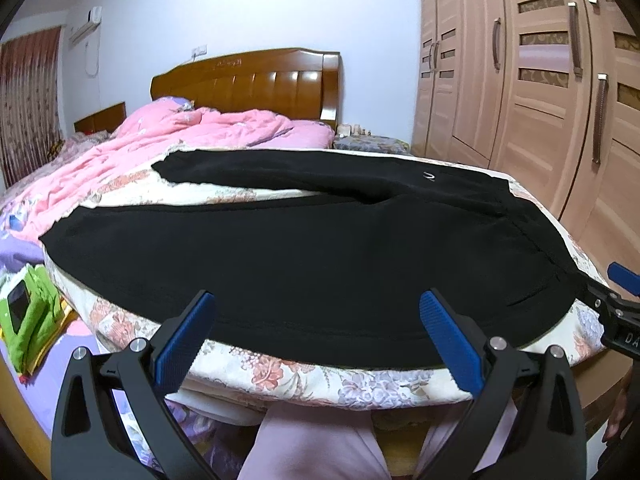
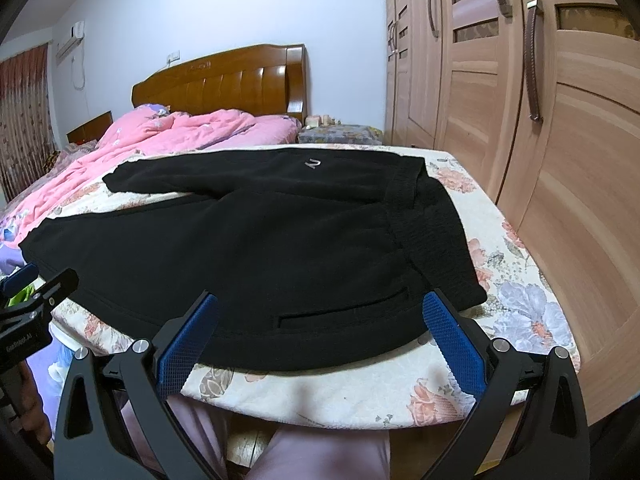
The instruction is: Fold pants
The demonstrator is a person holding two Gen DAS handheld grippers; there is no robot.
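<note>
Black pants (image 1: 320, 248) lie spread flat across the foot of the bed, waistband to the right, both legs pointing left with a gap between them. The right wrist view shows them too (image 2: 260, 240), with the ribbed waistband (image 2: 432, 232) and a pocket slit near me. My left gripper (image 1: 316, 308) is open and empty, just above the near hem of the front leg. My right gripper (image 2: 320, 312) is open and empty, over the near edge by the pocket. Each gripper shows at the edge of the other's view.
The floral bedsheet (image 2: 520, 304) covers the mattress. A crumpled pink quilt (image 1: 192, 132) lies behind the pants before the wooden headboard (image 1: 256, 80). Wardrobe doors (image 2: 540, 120) stand close on the right. A green cloth and a phone (image 1: 24, 304) lie lower left. My legs show below.
</note>
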